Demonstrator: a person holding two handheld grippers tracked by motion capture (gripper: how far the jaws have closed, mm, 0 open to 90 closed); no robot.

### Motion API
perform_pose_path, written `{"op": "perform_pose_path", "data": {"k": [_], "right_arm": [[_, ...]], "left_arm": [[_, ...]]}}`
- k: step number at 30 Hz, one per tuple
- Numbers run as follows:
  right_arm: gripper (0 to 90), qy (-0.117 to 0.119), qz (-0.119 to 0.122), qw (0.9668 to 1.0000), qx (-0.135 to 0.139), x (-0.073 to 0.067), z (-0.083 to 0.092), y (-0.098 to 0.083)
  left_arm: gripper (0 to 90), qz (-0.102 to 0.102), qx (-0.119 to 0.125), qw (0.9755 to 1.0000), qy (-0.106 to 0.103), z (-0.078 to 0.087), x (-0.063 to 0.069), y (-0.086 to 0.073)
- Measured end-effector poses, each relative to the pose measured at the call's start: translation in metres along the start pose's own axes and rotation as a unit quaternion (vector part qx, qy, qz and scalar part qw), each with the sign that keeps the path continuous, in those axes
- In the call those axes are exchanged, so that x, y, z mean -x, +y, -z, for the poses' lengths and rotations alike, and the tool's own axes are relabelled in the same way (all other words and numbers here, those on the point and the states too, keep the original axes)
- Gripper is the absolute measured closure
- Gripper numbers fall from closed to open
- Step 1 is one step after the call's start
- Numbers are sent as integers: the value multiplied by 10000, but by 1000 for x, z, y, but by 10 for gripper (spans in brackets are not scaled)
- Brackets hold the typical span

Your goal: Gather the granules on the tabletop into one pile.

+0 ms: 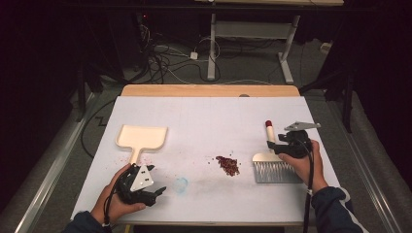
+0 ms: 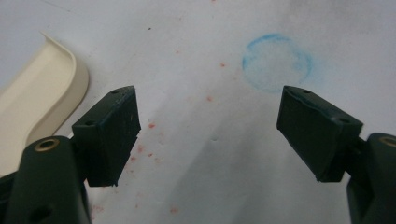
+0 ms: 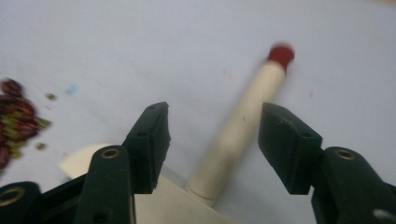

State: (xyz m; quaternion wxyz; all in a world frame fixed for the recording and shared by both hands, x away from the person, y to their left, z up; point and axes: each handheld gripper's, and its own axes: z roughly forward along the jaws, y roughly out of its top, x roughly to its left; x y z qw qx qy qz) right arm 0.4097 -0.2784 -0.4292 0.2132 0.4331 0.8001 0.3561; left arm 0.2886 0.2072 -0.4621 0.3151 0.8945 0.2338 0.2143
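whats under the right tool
The brush handle lies on the white table under the right tool, between its open pads, which do not touch it. The hand covers where the handle joins the bristles.

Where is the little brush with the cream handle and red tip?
In the high view, the cream-handled brush with the red tip lies on the white table at the right, just right of the pile of red crumbs, with the right gripper open over its handle.
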Motion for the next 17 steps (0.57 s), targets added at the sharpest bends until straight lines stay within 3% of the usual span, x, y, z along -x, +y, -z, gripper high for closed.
{"op": "perform_pose_path", "data": {"k": [3,5,7,9,11,14,17], "right_arm": [[365,-16,409,9968,685,-13,23,2],[346,-8,673,9916,1106,-23,38,-3],[309,-57,1016,9859,1330,-36,52,-10],[297,19,1066,9813,1600,-46,65,-23],[239,-6,1113,9790,1708,-57,74,-35],[232,173,1076,9766,1857,-68,83,-52],[224,190,1085,9740,1980,-76,87,-65]], "left_arm": [[205,42,45,10000,58,2,0,0],[205,10,74,9998,158,4,-1,0],[205,65,111,9996,237,6,-1,0],[205,129,156,9993,328,8,-2,0],[205,218,166,9989,382,9,-3,0],[205,282,191,9983,465,9,-5,0],[188,322,240,9977,545,9,-7,2]]}}
